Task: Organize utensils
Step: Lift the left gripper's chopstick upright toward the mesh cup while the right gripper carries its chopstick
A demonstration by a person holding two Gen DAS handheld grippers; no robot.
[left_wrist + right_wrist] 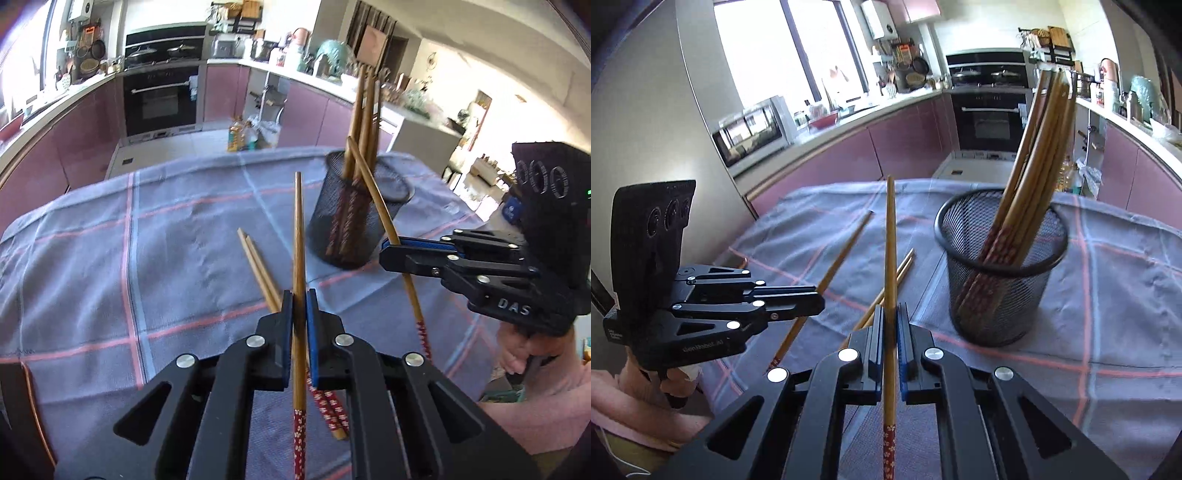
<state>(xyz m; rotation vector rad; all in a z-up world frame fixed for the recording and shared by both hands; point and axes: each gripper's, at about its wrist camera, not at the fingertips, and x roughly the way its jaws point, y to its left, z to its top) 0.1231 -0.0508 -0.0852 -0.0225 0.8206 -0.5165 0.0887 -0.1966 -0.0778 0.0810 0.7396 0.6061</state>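
You've got a chopstick pinched in each hand: the left tongs (299, 310) are clamped on one chopstick (298, 236), the right tongs (890, 325) on another (890, 240), both clear of the checked tabletop (92, 266). This is the carry step, I'd say. The mesh cup (1001, 266) already stands full of chopsticks, while a loose pair (258, 266) lies on the cloth. Next, tip each stick upright over the rim and let it drop in.

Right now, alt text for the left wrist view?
The left gripper is shut on one chopstick; at right, the right gripper holds another beside a mesh cup of chopsticks. Two more lie on the checked cloth.
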